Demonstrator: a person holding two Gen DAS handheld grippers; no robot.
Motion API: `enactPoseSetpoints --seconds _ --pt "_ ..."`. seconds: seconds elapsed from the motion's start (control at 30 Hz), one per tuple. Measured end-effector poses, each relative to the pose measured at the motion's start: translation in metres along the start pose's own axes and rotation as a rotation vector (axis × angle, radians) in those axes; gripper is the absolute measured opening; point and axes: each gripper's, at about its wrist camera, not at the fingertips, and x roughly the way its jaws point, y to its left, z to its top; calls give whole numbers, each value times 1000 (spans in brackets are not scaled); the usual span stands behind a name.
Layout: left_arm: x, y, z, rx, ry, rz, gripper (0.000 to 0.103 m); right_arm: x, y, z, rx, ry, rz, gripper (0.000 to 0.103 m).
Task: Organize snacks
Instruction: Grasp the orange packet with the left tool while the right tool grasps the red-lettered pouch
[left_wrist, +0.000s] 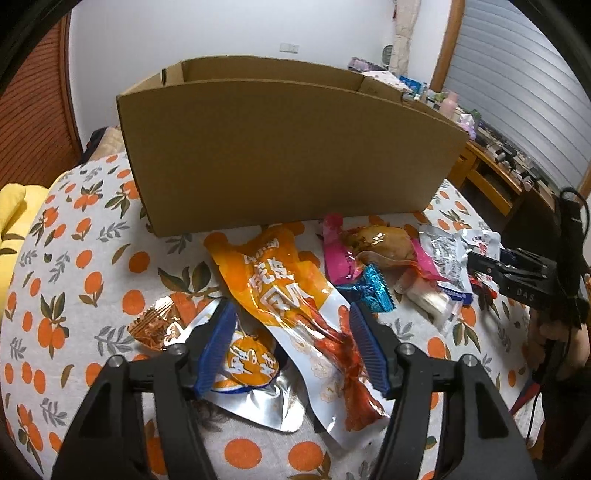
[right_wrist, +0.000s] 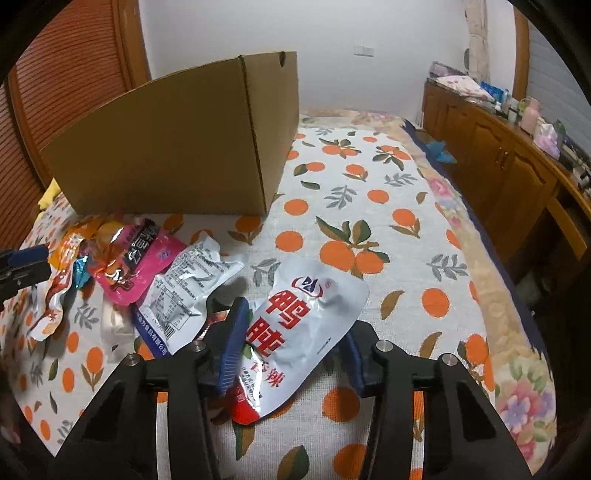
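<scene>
Orange-print bedspread (right_wrist: 369, 206) is soft, so your left gripper (left_wrist: 293, 347), jaws spread around the long orange-and-white foil snack bag (left_wrist: 291, 295), may snag cloth, and your right gripper (right_wrist: 295, 343), gaping over the white red-lettered pouch (right_wrist: 306, 325), may fumble it short of the tall brown cardboard box (left_wrist: 280, 147).

Both tools: black frames, ribbed blue pads (left_wrist: 218, 345) (silver screws (right_wrist: 383, 346)).

Box (left_wrist: 288, 155) inside not showing in either view, wall blocking it. Silver pouch (left_wrist: 255, 402) partly lying under orange bag (left_wrist: 284, 291) & left gripper finger. Right gripper's right pad sitting behind white pouch (right_wrist: 306, 328). Small print on gray packet (right_wrist: 192, 291) too tiny to read. Shelf clutter (left_wrist: 436, 96) blurring out.
</scene>
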Motion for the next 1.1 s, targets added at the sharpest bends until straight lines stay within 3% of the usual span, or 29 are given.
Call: enactPoseSetpoints --seconds 0.43,0.67,0.87,0.9,0.93,1.07,1.1 --pt "30 -16 14 23 71 62 72 1 1 0 4 -4 -6 46" --pt "32 -8 15 7 82 14 73 1 1 0 8 -4 -3 46" --pt "31 -2 15 -3 106 -58 56 1 1 0 8 -4 -3 46" --pt "30 -2 15 0 105 -57 45 1 0 0 8 -4 -3 46" --pt "29 -1 14 6 111 -46 40 1 0 0 8 -4 -3 46" --pt "25 -3 9 43 110 -21 40 0 0 0 8 -4 -3 46" --pt "25 -4 9 50 108 -13 45 1 1 0 8 -4 -3 46"
